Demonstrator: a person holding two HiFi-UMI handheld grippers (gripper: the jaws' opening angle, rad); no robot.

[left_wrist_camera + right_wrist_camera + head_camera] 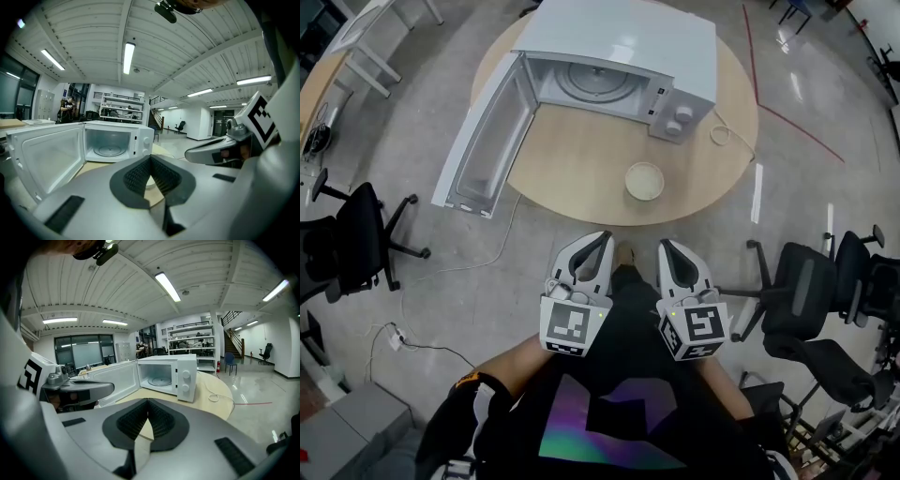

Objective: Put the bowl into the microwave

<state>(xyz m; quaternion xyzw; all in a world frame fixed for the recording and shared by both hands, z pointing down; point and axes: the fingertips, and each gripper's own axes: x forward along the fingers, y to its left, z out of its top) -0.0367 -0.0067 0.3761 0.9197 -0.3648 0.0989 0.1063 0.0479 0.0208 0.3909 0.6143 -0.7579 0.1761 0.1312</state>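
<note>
The bowl (644, 180) sits on the round table (581, 178), near its front edge, in front of the open microwave (614, 66). Both grippers hang well short of it, fingers together and empty. The right gripper (666, 246) looks slightly nearer than the left gripper (605, 236).

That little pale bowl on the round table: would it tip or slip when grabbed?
The bowl looks wide and shallow, so it probably won't tip or roll. Its smooth pale surface suggests something stiff and possibly slippery. Small beside the microwave, it is likely light.
</note>
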